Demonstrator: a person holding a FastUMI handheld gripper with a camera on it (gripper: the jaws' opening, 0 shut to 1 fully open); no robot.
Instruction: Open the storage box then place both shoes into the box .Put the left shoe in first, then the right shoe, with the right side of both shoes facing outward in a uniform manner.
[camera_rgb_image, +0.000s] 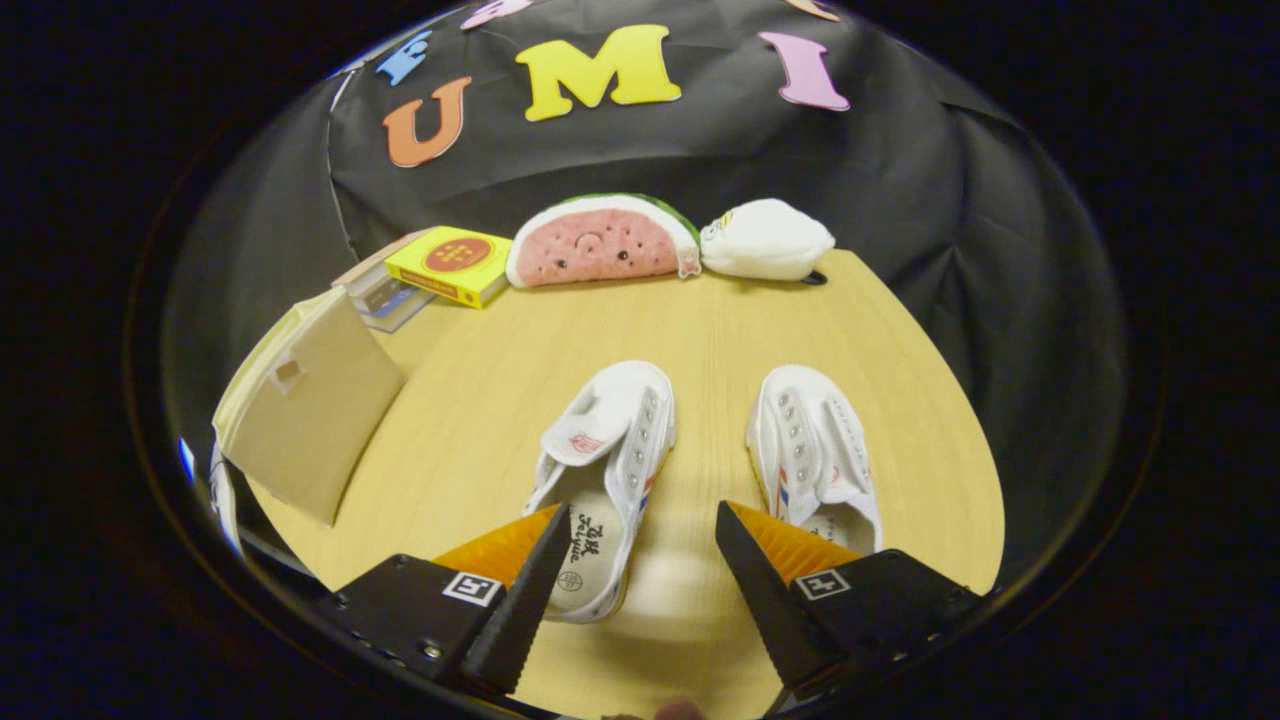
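left shoe (603, 470) heel between fingers | right shoe (815, 455) beside | gripper (640, 545) wide open, holding nothing

Two white canvas shoes (612, 450) bore red-and-blue side stripes; the watermelon-slice plush (600, 243) was pink, seemingly green-rinded.

The heel of the left shoe (600, 480) is covered by one finger of the open gripper (640, 545); the heel of the right shoe (815, 455) is covered by the other. The storage box (305, 410) is cut off at its lower side. Books (385, 290) are partly hidden beneath a yellow box (450, 263).
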